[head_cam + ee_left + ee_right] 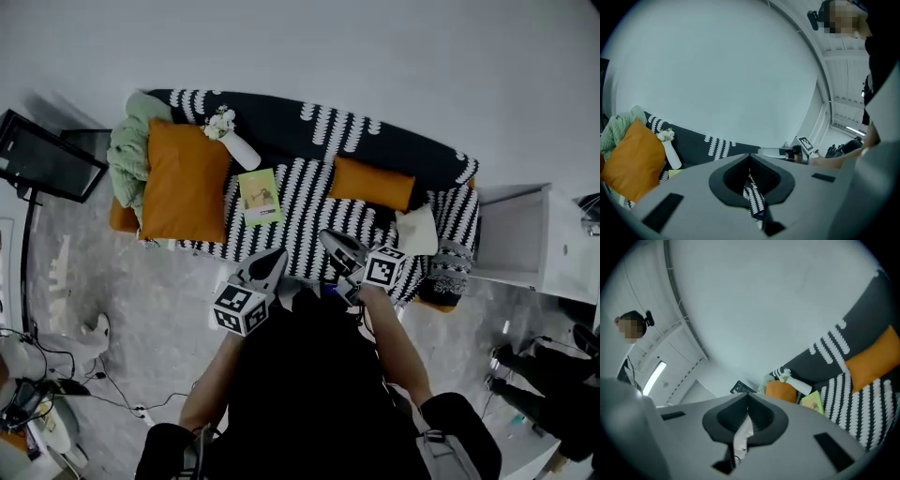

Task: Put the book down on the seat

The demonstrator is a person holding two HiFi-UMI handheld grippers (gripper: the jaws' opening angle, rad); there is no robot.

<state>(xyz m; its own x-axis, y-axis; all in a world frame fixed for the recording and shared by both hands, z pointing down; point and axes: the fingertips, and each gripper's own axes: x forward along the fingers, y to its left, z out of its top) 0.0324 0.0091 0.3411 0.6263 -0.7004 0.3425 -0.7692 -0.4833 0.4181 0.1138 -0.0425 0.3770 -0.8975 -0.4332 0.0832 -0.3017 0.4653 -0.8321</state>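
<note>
Green book [260, 196] on seat [310, 190], clearest overhead

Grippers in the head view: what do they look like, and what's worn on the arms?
Left gripper and right gripper: pale grey, tapered jaws with dark inner lining. Each bears a white cube with black square markers. Forearms bare below a black top.

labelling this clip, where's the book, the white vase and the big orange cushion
book [261, 197]: head view, middle of its green cover.
white vase [242, 152]: head view, middle of its body.
big orange cushion [183, 187]: head view, centre of its face.
</note>
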